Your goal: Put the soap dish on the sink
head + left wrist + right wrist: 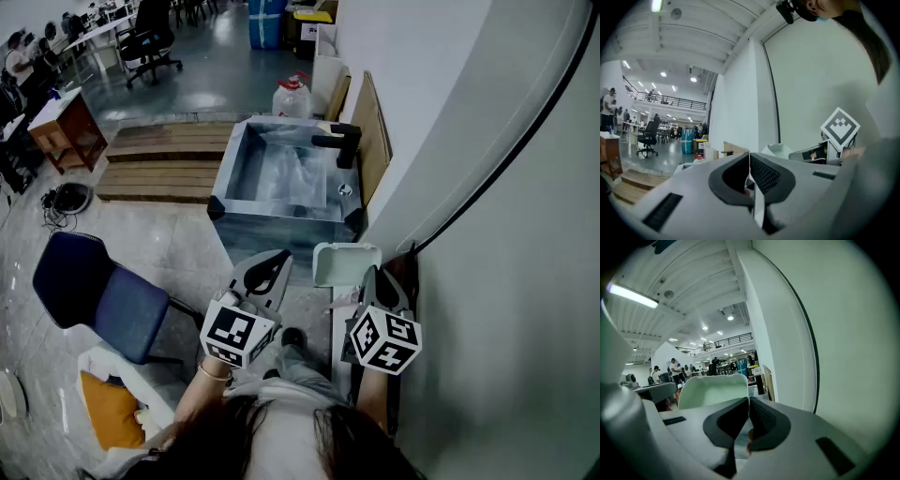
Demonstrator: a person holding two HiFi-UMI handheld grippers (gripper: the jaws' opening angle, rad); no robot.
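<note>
1. The right gripper (375,277) is clenched on the soap dish (345,264), a pale green tray with rounded corners. In the right gripper view the right gripper (749,405) has its dark jaws pressed together, and the soap dish (711,390) rises just beyond them, its hollow side facing the camera.
2. The soap dish hangs in the air in front of the person, short of the sink (279,212) and not touching it.
3. The left gripper (271,266) is empty. In the left gripper view the left gripper (750,165) has its jaws closed against each other with nothing between them.
4. The two grippers sit side by side, the left one just beside the soap dish. From the left gripper view the soap dish (780,149) shows at the right, near the other tool's marker cube (840,127).
5. The sink is a metal basin standing on the floor against a white wall (525,234), with a black tap (341,143) at its right rim.
6. A blue chair (94,292) stands at the left. Wooden platforms (164,159) lie beside the sink. A plastic jug with a red cap (292,95) stands behind it.
</note>
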